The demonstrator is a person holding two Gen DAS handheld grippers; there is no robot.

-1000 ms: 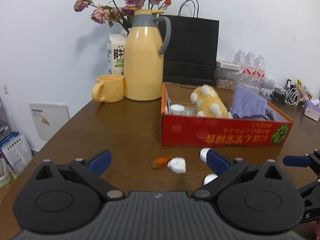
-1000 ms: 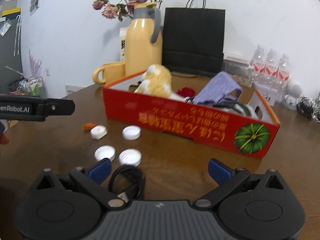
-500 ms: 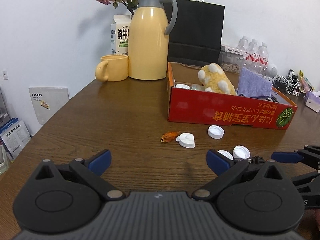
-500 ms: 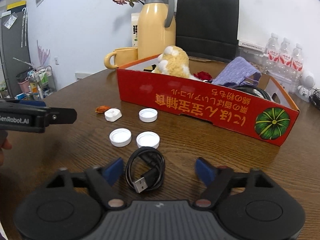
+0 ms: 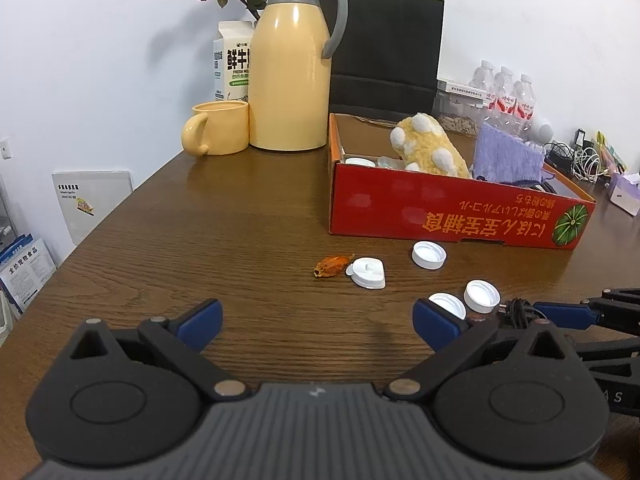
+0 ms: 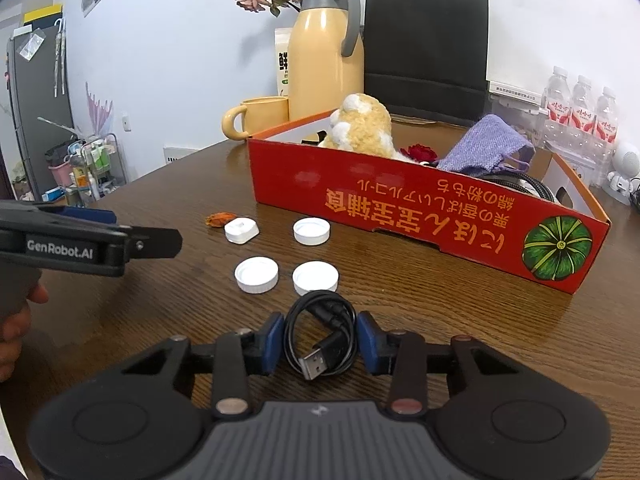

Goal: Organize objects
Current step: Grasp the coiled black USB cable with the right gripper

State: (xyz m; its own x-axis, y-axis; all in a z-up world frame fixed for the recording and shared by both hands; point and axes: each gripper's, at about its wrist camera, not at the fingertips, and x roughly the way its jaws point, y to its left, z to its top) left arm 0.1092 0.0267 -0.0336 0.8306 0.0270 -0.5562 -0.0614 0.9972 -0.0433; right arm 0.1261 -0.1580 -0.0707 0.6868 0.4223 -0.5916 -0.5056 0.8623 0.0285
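Now my right gripper [image 6: 320, 344] is closing around the coiled black cable [image 6: 322, 336], pads beside it; bottle caps [image 6: 256, 275] at twelve o'clock; left gripper [image 5: 316, 320] wide, empty.

white round caps [image 6: 257, 275]: three on the table [image 6: 400, 300], in front of the red box [image 6: 400, 216]
white square lid [image 6: 241, 231]: one, left of the caps
black cable [image 6: 320, 332]: one, in front of the red box
red box: one
fluffy toy [image 6: 362, 128]: one, inside the red box
purple cloth [image 6: 484, 148]: one, inside the red box
yellow jug [image 5: 290, 76]: one, behind the red box
yellow cup [image 5: 218, 128]: one
milk carton [image 5: 234, 64]: one
black bag [image 5: 386, 48]: one
water bottles [image 6: 580, 108]: three
tongs: two pairs
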